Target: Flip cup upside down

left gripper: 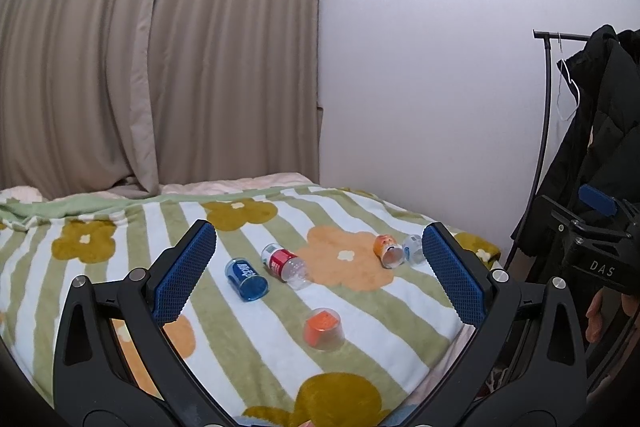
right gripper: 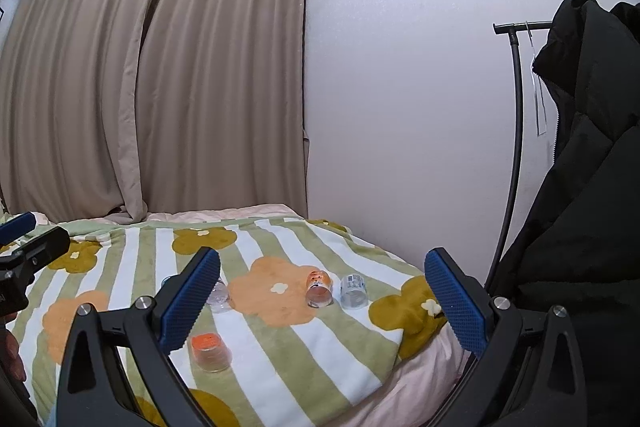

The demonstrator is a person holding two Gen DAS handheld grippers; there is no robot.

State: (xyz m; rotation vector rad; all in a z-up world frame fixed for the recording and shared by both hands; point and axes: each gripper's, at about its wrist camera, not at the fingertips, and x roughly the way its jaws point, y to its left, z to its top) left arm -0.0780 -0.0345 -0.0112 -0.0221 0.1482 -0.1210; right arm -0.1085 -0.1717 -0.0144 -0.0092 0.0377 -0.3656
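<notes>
Several small clear plastic cups lie on a striped flower blanket (left gripper: 120, 227). In the left wrist view a blue-label cup (left gripper: 246, 279), a red-label cup (left gripper: 285, 265), an orange-face cup (left gripper: 387, 249) and a clear cup (left gripper: 413, 248) lie on their sides. An orange cup (left gripper: 323, 328) stands upside down nearer me. My left gripper (left gripper: 320, 271) is open and empty, held above the blanket. My right gripper (right gripper: 322, 291) is open and empty; in its view the orange-face cup (right gripper: 319, 289), clear cup (right gripper: 353, 291) and upside-down orange cup (right gripper: 210, 351) show.
The bed's right edge (right gripper: 420, 379) drops off beside a white wall. A black clothes rack (right gripper: 516, 131) with a dark coat (right gripper: 580, 227) stands at the right. Beige curtains (left gripper: 160, 67) hang behind the bed. The other gripper shows at each view's edge.
</notes>
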